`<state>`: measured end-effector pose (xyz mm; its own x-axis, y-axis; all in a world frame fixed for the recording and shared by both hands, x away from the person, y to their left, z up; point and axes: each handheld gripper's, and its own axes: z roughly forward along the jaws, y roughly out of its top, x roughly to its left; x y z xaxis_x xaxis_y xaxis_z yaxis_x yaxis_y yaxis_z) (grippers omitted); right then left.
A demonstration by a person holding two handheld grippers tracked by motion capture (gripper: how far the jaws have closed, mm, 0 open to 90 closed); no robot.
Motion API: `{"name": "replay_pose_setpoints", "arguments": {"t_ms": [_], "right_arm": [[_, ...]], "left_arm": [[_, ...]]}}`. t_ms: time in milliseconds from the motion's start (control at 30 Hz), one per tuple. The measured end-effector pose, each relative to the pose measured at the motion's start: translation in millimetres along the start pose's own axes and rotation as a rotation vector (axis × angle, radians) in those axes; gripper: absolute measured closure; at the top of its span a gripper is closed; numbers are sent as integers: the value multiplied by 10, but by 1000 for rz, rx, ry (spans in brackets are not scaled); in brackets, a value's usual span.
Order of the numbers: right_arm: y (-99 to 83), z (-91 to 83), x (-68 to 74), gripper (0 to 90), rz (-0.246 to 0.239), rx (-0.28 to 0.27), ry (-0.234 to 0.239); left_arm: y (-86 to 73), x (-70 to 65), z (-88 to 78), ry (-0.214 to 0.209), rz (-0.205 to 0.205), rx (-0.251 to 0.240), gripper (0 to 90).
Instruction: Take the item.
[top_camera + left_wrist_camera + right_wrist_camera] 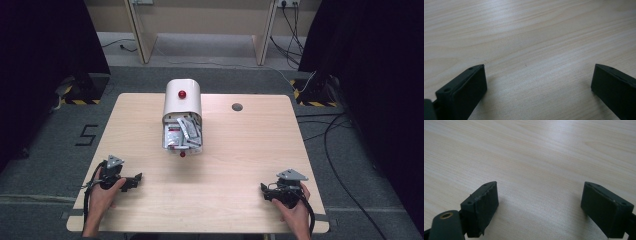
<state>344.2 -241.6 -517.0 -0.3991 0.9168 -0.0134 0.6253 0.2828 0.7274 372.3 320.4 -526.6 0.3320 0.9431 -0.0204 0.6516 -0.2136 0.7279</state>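
Note:
A white box with a rounded lid (pixel 183 97) stands open at the middle back of the wooden table (pixel 240 150). Its lid carries a red knob (pixel 182 93), and several packets (pixel 183 132) lie in its open front. My left gripper (pixel 134 180) rests near the table's front left, held by a hand and pointing right. My right gripper (pixel 265 192) rests near the front right and points left. In the left gripper view my left gripper (pixel 539 80) stands open over bare wood. My right gripper (pixel 540 197) is likewise open with nothing between its jaws.
A second small red knob (pixel 182 154) sits at the box's front edge. A dark round hole (pixel 237 106) marks the table at the back right. Cables (pixel 330 135) trail over the floor at the right, and desk legs (pixel 140 35) stand behind.

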Motion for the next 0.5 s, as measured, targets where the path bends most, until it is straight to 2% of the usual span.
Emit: {"name": "replay_pose_setpoints", "arguments": {"t_ms": [300,500], "right_arm": [[0,0,0,154,0,0,0],[-4,-9,11,187,-5,-9,4]], "left_arm": [[0,0,0,0,0,0,0],[0,0,0,0,0,0,0]]}}
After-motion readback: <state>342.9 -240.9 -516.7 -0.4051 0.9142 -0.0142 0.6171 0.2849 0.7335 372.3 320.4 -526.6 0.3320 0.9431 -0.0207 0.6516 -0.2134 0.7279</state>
